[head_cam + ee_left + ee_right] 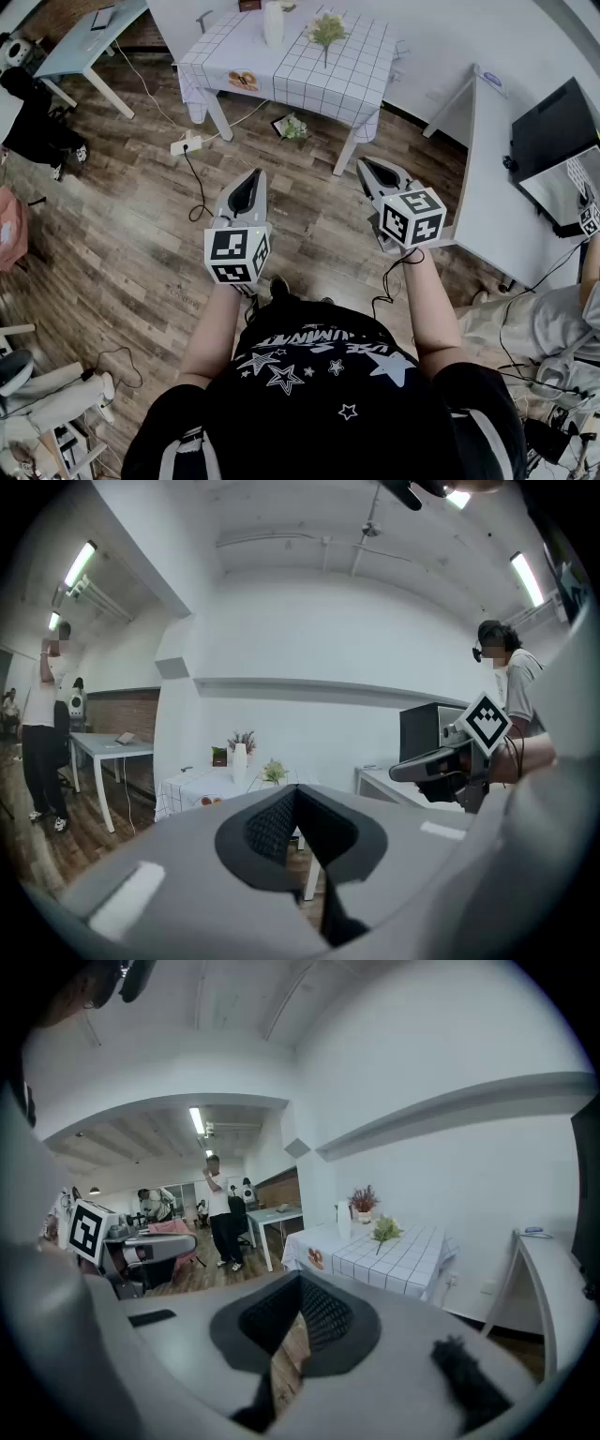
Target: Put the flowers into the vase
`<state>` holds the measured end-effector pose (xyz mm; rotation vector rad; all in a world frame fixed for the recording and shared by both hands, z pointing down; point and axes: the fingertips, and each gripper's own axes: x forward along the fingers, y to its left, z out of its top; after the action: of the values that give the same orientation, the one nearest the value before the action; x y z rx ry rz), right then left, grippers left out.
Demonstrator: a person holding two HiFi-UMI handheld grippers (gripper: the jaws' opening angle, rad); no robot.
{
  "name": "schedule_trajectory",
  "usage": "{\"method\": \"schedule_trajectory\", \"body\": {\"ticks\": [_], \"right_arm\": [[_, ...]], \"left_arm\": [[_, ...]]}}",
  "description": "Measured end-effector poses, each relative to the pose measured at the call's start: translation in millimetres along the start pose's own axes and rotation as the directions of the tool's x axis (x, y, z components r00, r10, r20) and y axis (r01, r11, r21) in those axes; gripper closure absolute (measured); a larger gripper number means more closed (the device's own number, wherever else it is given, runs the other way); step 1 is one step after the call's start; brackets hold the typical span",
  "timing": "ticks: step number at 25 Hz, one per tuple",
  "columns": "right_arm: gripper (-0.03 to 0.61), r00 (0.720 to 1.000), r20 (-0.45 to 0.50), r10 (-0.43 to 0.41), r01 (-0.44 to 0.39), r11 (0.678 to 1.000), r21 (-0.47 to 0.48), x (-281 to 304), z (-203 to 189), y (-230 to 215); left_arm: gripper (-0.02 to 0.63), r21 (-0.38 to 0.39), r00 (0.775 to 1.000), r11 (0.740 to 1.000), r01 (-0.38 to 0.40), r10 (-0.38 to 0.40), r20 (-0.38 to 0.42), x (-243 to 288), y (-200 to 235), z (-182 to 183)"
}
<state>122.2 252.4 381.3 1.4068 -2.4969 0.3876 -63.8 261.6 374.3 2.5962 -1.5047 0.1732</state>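
A white vase [273, 23] stands at the far side of a table with a checked cloth [309, 70]. A bunch of pale green flowers [325, 31] lies on the cloth to its right. Another small bunch [292, 127] lies on the floor under the table. Both grippers hang well short of the table, over the wooden floor. My left gripper [255, 174] is shut with nothing in it, and so is my right gripper [364, 165]. In the left gripper view, the vase [239, 758] and flowers [274, 772] are small and distant. The right gripper view also has the vase [343, 1220] and flowers [385, 1230] far off.
A white desk [487, 178] with a black monitor [553, 127] stands to the right. A power strip [185, 143] and cable lie on the floor left of the table. A light blue table [89, 42] is at the upper left. People stand farther back.
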Motion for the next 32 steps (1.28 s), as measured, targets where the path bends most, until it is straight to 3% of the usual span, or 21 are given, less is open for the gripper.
{"method": "schedule_trajectory", "body": {"ticks": [16,27,32], "right_arm": [[0.569,0.999,0.034,0.032,-0.031,0.999,-0.016,9.5,9.5,15.6],[0.569,0.999,0.035,0.033,-0.033,0.999,0.016,38.5,16.8,19.4],[0.569,0.999,0.040,-0.024,0.023,0.999,0.029,55.1,18.4,20.4]], "left_arm": [[0.607,0.011,0.998,0.999,0.052,-0.053,0.019,2.1,-14.2,6.0],[0.606,-0.005,0.996,0.997,0.074,-0.074,0.042,13.1,22.9,2.0],[0.606,-0.004,0.996,0.997,0.082,-0.081,0.022,20.5,49.1,-0.9]]}}
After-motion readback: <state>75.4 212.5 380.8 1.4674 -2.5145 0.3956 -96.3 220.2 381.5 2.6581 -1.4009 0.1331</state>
